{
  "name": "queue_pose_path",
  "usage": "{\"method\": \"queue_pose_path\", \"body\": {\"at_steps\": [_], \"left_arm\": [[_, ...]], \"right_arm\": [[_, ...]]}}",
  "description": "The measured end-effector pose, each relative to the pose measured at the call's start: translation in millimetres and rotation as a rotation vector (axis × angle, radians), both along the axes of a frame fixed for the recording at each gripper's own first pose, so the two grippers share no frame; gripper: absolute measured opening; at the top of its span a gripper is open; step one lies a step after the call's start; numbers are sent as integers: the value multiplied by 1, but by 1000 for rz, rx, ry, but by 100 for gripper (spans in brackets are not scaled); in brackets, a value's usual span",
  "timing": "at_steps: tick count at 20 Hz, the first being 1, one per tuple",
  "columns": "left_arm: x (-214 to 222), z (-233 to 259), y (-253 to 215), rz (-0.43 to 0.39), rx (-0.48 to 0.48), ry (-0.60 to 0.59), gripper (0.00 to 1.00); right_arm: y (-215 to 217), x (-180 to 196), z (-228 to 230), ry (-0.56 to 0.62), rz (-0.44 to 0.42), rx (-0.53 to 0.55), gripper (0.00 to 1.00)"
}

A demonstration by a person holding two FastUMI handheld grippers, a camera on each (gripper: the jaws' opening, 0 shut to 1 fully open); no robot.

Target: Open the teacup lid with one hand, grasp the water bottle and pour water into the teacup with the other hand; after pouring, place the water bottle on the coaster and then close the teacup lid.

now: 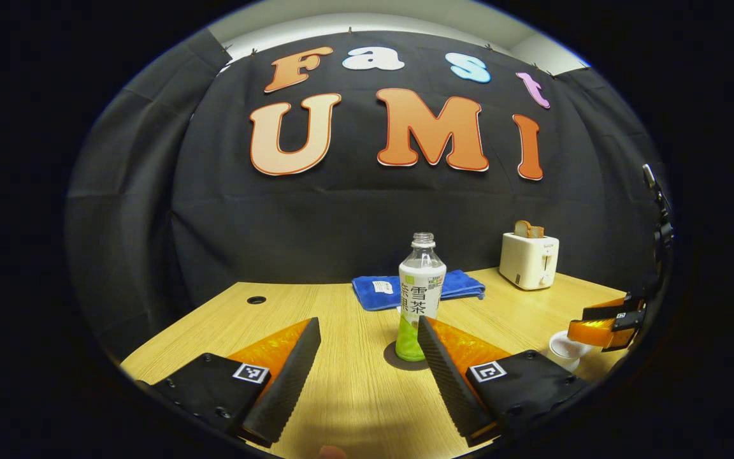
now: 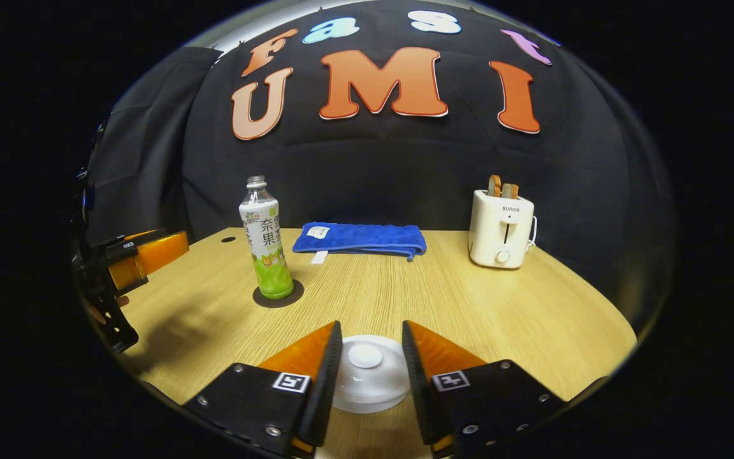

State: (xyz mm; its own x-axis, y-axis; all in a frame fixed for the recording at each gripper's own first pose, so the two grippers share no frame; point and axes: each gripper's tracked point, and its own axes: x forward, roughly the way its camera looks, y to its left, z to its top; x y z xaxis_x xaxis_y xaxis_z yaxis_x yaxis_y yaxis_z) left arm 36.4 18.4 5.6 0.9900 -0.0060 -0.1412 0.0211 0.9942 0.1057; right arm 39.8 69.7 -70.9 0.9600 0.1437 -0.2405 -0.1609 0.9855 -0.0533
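An uncapped water bottle (image 1: 421, 290) (image 2: 266, 239) with a little green liquid stands upright on a dark round coaster (image 1: 397, 358) (image 2: 292, 293). My left gripper (image 1: 368, 325) (image 2: 144, 255) is open, its fingers apart on either side just short of the bottle, not touching it. The white teacup lid (image 2: 367, 376) lies flat on the teacup (image 1: 563, 350), and my right gripper (image 2: 371, 328) (image 1: 606, 322) is shut on the lid, one finger against each side of its rim. The cup's body is mostly hidden under the lid.
A folded blue towel (image 1: 418, 288) (image 2: 360, 237) lies at the back of the wooden table (image 2: 443, 299). A cream toaster (image 1: 528, 258) (image 2: 501, 226) with bread slices stands back right. A cable hole (image 1: 256, 299) sits near the table's far left corner.
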Motion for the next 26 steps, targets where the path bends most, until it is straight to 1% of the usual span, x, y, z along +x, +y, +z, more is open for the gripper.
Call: {"method": "queue_pose_path", "body": {"at_steps": [1, 2, 3, 5, 6, 7, 8, 9, 10, 11, 15, 17, 18, 19, 20, 22, 23, 24, 26], "left_arm": [[-1, 2, -1, 2, 1, -1, 98], [-4, 4, 0, 6, 1, -5, 98], [-5, 7, -1, 9, 0, -8, 98], [-8, 12, -3, 12, 1, -18, 98], [-10, 14, -4, 12, 1, -22, 98], [-12, 17, -6, 11, 1, -26, 98], [-14, 18, -7, 10, 3, -25, 98], [-15, 18, -8, 8, 4, -22, 98], [-18, 19, -10, 8, 5, -19, 100], [-19, 20, -9, 8, 3, -22, 98], [-25, 27, -3, 37, 10, -49, 98], [-28, 30, 3, 53, -4, -59, 98], [-31, 33, 4, 59, -10, -64, 96], [-32, 35, 6, 62, -9, -69, 96], [-34, 36, 8, 68, 0, -74, 98], [-37, 43, 13, 79, 22, -90, 98], [-38, 44, 14, 82, 27, -95, 96], [-40, 45, 14, 82, 28, -96, 98], [-41, 44, 13, 79, 26, -97, 98]], "right_arm": [[-5, -2, 4, -10, -6, -5, 62], [-10, -5, 9, -22, -12, -6, 71], [-13, -7, 13, -31, -16, -3, 72], [-22, -11, 20, -46, -36, 2, 86], [-26, -14, 24, -59, -43, 5, 89], [-29, -16, 30, -72, -53, 10, 95], [-32, -17, 34, -82, -58, 13, 97], [-33, -20, 38, -90, -61, 16, 97], [-36, -23, 40, -97, -65, 16, 97], [-38, -27, 43, -103, -66, 14, 97], [-44, -35, 57, -136, -72, 16, 97], [-46, -39, 63, -150, -74, 17, 97], [-47, -41, 65, -156, -76, 17, 97], [-49, -42, 68, -163, -78, 17, 97], [-49, -43, 69, -168, -80, 18, 97], [-48, -45, 72, -175, -79, 20, 97], [-48, -46, 72, -176, -78, 19, 97], [-47, -45, 72, -176, -77, 18, 97], [-46, -45, 70, -170, -74, 17, 97]]}}
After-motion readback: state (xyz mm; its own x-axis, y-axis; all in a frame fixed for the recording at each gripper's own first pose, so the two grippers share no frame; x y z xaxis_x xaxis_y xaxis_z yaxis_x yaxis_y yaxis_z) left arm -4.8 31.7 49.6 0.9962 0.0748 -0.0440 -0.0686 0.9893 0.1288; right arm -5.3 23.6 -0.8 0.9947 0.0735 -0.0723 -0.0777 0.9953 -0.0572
